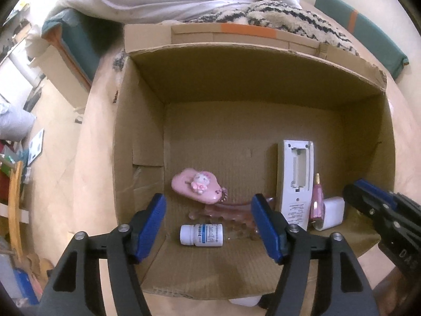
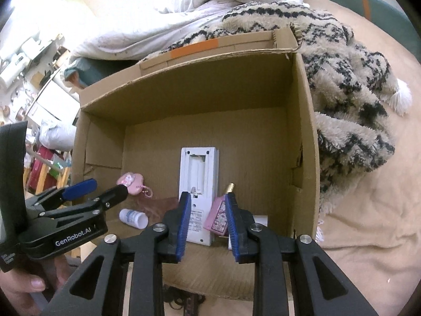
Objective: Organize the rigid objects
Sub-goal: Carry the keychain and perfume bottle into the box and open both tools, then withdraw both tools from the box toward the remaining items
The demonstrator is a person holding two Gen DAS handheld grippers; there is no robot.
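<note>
Right wrist view shows the only writing that reads cleanly: "GenRobot.AI" in white on the black body of the left gripper (image 2: 105, 188), which reaches in from the left with a hand (image 2: 18, 289) under it. The right gripper (image 2: 206, 205) hangs over the near edge of the cardboard box (image 2: 302, 131), its blue pads parted and pressing on nothing; beyond them lies the pink perfume bottle (image 2: 218, 214) with its gold cap, and just left of that the white remote (image 2: 198, 184), back side up (its label print is too small to read). In the left wrist view the left gripper (image 1: 209, 210) stands released, jaws wide, nothing between them; the white pill bottle (image 1: 201, 234) lies on its side on the box floor just beyond them, its blue label blurred. Farther in sit a pink cat charm (image 1: 196, 184) and a pink comb (image 1: 226, 210).
</note>
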